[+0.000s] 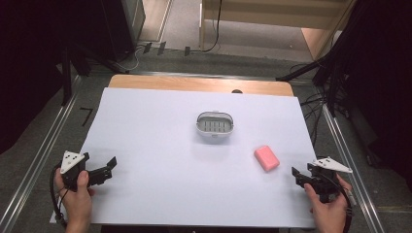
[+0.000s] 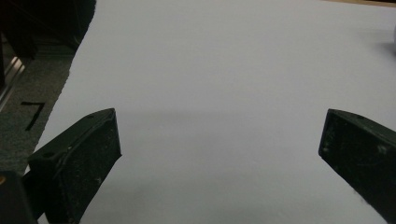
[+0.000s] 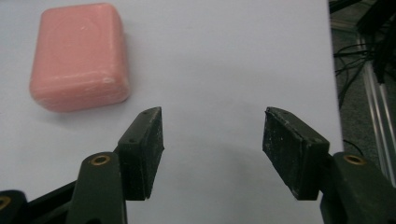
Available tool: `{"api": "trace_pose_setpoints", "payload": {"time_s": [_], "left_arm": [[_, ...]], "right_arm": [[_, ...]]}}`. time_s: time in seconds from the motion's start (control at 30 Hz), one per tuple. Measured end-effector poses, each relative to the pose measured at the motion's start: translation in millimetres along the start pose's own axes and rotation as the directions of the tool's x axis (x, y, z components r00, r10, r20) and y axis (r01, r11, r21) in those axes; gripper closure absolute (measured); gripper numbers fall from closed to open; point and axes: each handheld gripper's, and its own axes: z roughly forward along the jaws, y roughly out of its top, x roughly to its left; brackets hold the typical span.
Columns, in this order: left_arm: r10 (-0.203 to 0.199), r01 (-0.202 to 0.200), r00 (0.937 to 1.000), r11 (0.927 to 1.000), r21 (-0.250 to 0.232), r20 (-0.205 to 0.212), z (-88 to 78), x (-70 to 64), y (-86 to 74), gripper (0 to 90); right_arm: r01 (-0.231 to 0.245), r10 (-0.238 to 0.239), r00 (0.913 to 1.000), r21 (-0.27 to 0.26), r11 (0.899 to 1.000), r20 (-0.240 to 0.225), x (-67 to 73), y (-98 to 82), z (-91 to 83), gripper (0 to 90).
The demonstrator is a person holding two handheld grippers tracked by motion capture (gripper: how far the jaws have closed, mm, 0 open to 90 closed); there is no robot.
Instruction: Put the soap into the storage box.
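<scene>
A pink bar of soap (image 1: 266, 158) lies on the white sheet at the right, in front of and to the right of a small white soap dish (image 1: 215, 124) with a slotted grey insert. My right gripper (image 1: 296, 177) is held low at the sheet's right edge, a short way right of the soap. In the right gripper view its jaws (image 3: 212, 126) stand apart over bare paper, with the soap (image 3: 79, 56) ahead to the left. My left gripper (image 1: 112, 167) rests at the near left, far from both objects. Its jaws (image 2: 219, 135) are wide open with nothing between them.
A white sheet (image 1: 160, 145) covers most of the wooden table (image 1: 194, 83). Metal rails (image 1: 39, 155) run along both sides, and cables (image 1: 316, 104) hang off the far right. A black mark (image 2: 32, 114) sits on the grey floor left of the sheet.
</scene>
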Motion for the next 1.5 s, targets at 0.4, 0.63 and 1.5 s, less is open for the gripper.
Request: {"api": "trace_pose_setpoints", "payload": {"time_s": [0.4,0.63,1.5], "left_arm": [[0.004,-0.004,1.0000,1.0000,0.006,0.005,0.3,0.1,0.1,0.0],[0.003,-0.003,1.0000,1.0000,0.006,0.008,0.6,0.0,0.2,0.0],[0.010,-0.010,0.9999,0.9999,0.013,0.008,1.5,-0.6,0.3,0.0]], "right_arm": [[0.037,-0.023,0.9962,0.180,0.983,-0.084,9.7,20.2,10.6,35.5],[0.047,-0.026,0.9961,0.257,0.965,-0.084,16.0,29.8,15.3,35.7],[0.131,-0.088,0.9890,0.430,0.893,-0.118,39.1,66.2,37.9,28.8]]}}
